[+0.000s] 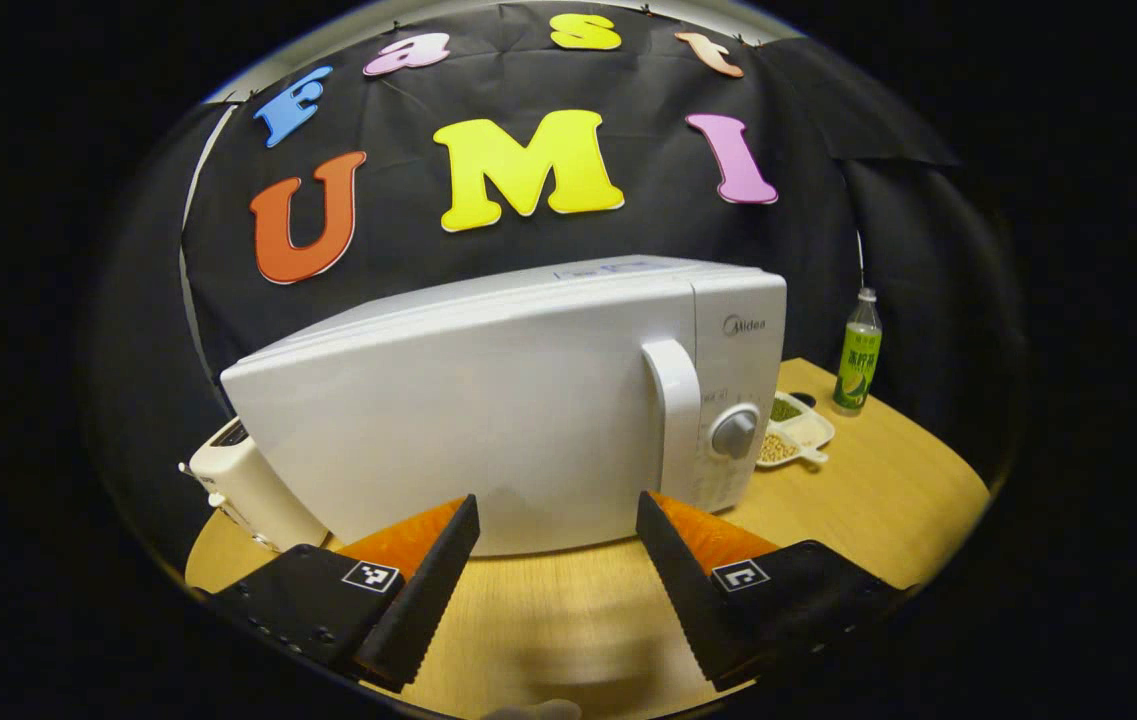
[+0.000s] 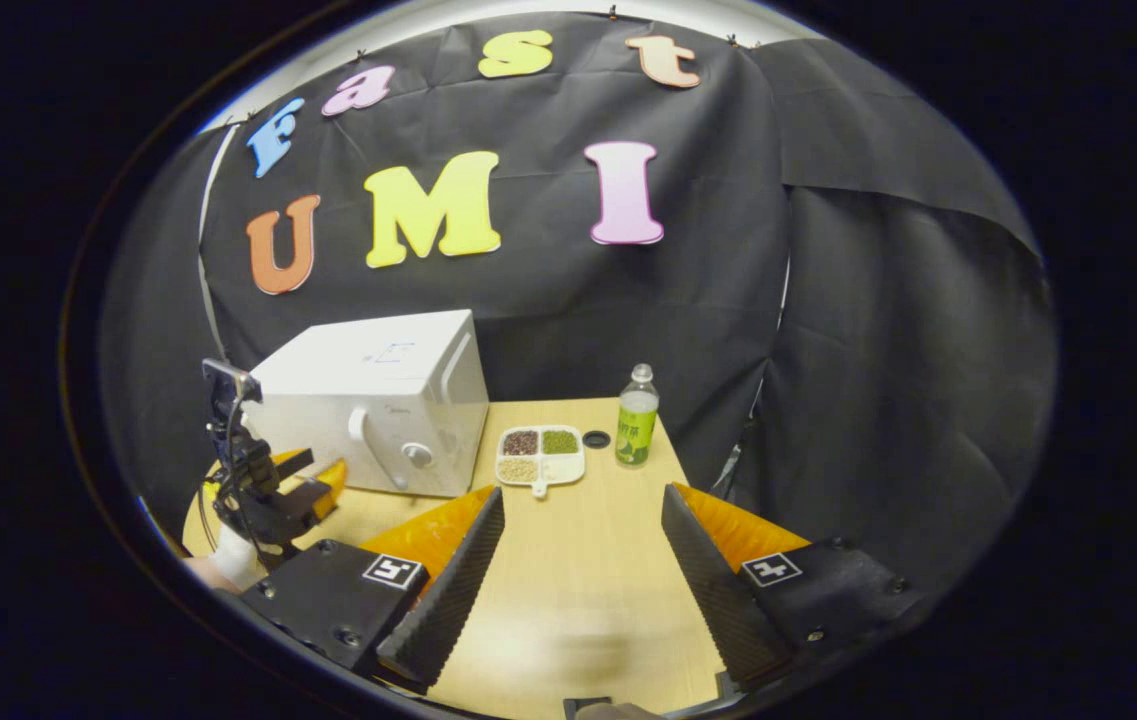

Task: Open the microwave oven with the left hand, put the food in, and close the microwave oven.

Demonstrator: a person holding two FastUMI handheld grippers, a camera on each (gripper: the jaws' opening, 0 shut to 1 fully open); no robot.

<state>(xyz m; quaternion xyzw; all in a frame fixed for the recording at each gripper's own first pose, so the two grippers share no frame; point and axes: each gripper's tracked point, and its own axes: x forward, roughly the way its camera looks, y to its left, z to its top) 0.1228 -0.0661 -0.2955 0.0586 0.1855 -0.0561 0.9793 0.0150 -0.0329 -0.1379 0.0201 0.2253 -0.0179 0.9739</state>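
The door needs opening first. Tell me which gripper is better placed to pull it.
Left. The left gripper is open in front of the microwave, near its handle. The right gripper is farther off, facing the food tray.

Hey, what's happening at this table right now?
A person holds two grippers over a wooden table. The left gripper, open, faces the closed white microwave oven, short of its white door handle. The right gripper, also open, holds nothing. The white divided tray of beans sits beside the microwave, next to a green drink bottle.
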